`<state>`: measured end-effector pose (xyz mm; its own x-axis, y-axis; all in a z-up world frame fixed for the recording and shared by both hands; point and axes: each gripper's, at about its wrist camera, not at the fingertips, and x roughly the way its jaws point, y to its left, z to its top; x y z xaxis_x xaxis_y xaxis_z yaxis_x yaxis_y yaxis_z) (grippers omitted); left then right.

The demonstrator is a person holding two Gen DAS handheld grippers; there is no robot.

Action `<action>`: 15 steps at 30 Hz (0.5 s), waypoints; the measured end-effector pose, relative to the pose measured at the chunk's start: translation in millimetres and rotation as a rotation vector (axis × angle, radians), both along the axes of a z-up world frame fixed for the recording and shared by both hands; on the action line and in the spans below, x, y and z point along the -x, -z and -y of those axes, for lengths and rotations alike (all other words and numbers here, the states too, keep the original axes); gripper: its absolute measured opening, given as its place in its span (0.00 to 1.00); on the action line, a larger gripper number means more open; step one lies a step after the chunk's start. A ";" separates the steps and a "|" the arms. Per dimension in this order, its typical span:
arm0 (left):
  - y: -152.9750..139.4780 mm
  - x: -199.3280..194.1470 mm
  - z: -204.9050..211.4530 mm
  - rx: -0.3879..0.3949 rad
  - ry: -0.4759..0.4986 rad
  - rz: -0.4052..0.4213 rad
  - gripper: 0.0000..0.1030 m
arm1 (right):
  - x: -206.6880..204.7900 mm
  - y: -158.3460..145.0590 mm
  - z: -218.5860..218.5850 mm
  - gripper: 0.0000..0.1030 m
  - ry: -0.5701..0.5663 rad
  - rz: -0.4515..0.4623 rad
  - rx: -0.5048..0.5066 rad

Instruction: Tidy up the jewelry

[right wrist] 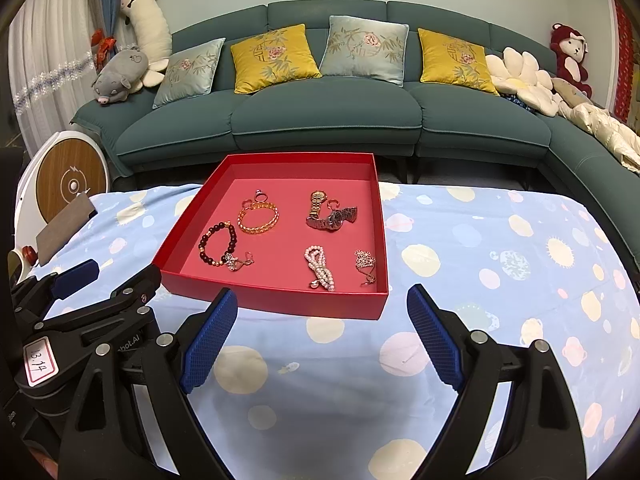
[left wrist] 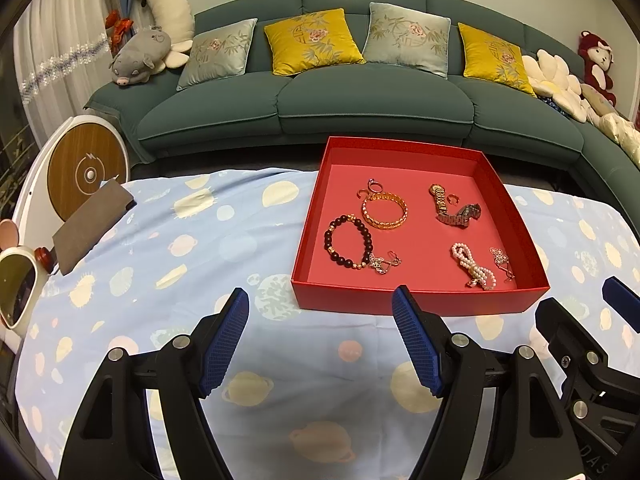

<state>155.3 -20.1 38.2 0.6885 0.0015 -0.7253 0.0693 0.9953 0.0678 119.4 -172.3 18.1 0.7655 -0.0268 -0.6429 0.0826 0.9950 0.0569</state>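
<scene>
left black gripper with blue ribbed pads (left wrist: pixel 320 312) wide open and empty, right one (right wrist: pixel 322 312) same, both tilted down over the planet-print blue tablecloth (right wrist: pixel 480 240), jewelry like the gold bangle (left wrist: pixel 385 211) sitting in the shallow red cardboard tray (left wrist: pixel 416 300) just ahead

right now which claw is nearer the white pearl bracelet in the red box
Right claw: the white pearl bracelet lies straight ahead of it. Left claw sits further left.

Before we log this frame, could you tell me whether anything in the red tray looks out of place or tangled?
Nothing is spilled; every piece lies inside the red tray. Only the two watches overlap in a heap, and a small silver piece touches the dark bead bracelet.
</scene>
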 end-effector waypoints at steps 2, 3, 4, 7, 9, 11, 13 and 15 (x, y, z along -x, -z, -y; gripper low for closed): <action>0.2 0.2 -0.2 0.000 -0.002 0.000 0.69 | -0.2 0.0 -0.1 0.82 -0.001 0.000 0.000; 0.2 0.3 -0.4 0.000 -0.004 0.001 0.69 | -0.2 0.1 0.1 0.82 0.000 -0.001 -0.001; 0.4 0.6 -0.7 0.002 -0.005 0.000 0.69 | -0.2 0.3 0.1 0.82 -0.001 -0.002 -0.001; 0.9 0.5 -1.5 0.008 -0.005 -0.003 0.69 | 0.5 0.9 -0.2 0.82 -0.001 -0.004 0.002; 0.6 1.1 -1.3 0.005 -0.003 0.002 0.68 | 0.6 1.6 -0.5 0.82 -0.003 -0.006 0.006; 0.3 1.3 -0.4 -0.007 -0.001 0.008 0.68 | -0.1 2.3 -0.9 0.82 -0.003 -0.008 0.009; 0.3 1.0 -0.6 -0.005 -0.002 0.006 0.68 | -0.5 2.6 -0.9 0.82 -0.002 -0.009 0.015; 0.9 0.4 -0.5 -0.001 -0.003 -0.004 0.68 | -0.7 2.4 -0.8 0.82 -0.002 -0.009 0.016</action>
<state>154.9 -19.6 37.2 0.6859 0.0039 -0.7277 0.0669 0.9954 0.0684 120.1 -171.5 15.7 0.7596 -0.0355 -0.6494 0.0812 0.9959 0.0406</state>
